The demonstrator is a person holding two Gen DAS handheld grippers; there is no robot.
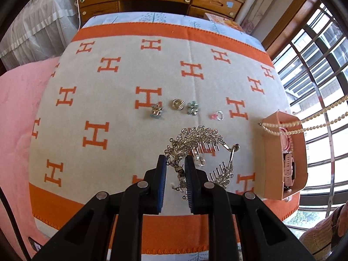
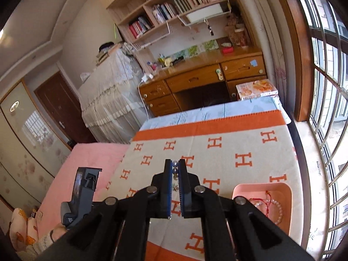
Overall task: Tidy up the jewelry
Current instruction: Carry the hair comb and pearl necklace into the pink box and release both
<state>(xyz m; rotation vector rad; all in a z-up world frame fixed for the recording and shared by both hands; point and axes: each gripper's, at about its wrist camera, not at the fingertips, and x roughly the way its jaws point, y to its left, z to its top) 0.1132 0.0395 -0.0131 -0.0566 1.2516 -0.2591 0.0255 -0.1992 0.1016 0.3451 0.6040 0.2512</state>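
Left wrist view: left gripper (image 1: pixel 175 159) fingers clamped on rhinestone hair comb (image 1: pixel 196 139), left of pink box (image 1: pixel 282 158).
Right gripper (image 2: pixel 174 164): closed on pearl strand (image 2: pixel 175 167).
In box: watch, beads.
Left: four small pieces (image 1: pixel 184 108) beyond comb.

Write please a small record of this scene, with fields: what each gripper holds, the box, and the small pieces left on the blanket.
left gripper: shut on a silver hair comb
right gripper: shut on a bead necklace
box: pink, on the blanket's right side, holds a pink watch; a bead strand hangs over its rim
blanket: cream with orange H pattern
small pieces: three brooches in a row, then a ring to their right
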